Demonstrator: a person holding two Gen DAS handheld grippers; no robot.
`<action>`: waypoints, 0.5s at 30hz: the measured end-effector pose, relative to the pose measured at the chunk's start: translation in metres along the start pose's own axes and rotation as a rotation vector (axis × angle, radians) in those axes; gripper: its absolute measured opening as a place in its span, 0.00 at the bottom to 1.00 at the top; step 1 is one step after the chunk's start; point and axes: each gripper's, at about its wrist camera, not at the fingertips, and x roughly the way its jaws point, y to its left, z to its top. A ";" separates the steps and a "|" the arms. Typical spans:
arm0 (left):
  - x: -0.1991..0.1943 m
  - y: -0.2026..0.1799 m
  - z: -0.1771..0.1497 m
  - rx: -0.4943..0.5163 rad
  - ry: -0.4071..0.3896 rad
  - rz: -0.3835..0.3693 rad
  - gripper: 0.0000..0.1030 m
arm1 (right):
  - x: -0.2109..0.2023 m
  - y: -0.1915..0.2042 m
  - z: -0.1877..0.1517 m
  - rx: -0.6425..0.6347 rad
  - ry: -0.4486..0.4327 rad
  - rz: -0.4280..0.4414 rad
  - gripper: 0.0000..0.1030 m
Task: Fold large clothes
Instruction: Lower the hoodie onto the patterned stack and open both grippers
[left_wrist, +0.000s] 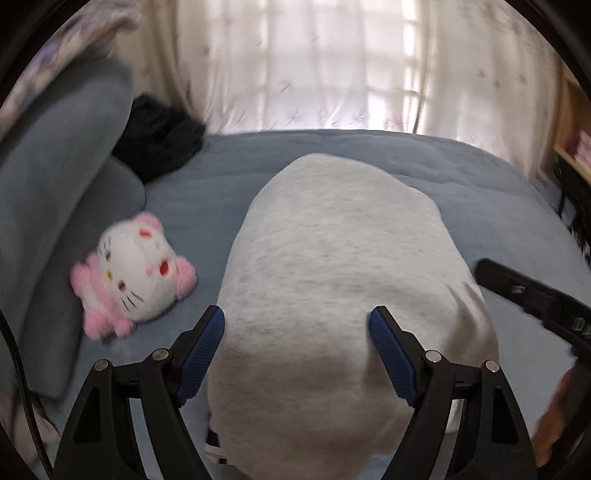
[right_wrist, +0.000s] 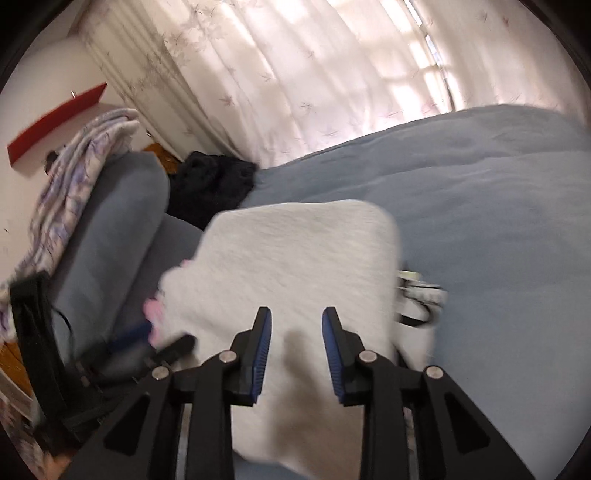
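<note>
Bed with blue-grey sheet (left_wrist: 424, 173), filling the lower part of both views; behind it, a sheer white curtain (left_wrist: 314, 62) with faint floral print, backlit by a window. Grey pillows (left_wrist: 55, 177) stacked at the left edge of the bed, a patterned lilac blanket (right_wrist: 74, 166) draped over the upper one. Folded light-grey garment (left_wrist: 332, 277), lying flat on the sheet near mid-bed, directly ahead of both tools. Dark crumpled cloth (left_wrist: 162, 136) in the far corner between pillows and curtain. White-and-pink plush cat (left_wrist: 133, 273) on the sheet, just left of the garment, against the lower pillow. Left gripper (left_wrist: 297, 321): jaws spread wide above the garment's near part, nothing pinched. Right gripper (right_wrist: 296, 317): jaws partly apart over the garment, nothing visibly between the pads.
</note>
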 end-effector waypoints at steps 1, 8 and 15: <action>0.003 0.005 -0.001 -0.038 0.003 -0.010 0.83 | 0.015 0.000 0.000 0.017 0.024 0.008 0.28; 0.012 0.023 -0.013 -0.162 0.040 -0.072 0.94 | 0.044 -0.026 -0.019 0.038 0.124 -0.129 0.26; -0.042 -0.001 -0.025 -0.133 0.056 -0.051 0.94 | -0.031 -0.019 -0.025 -0.018 0.196 -0.143 0.31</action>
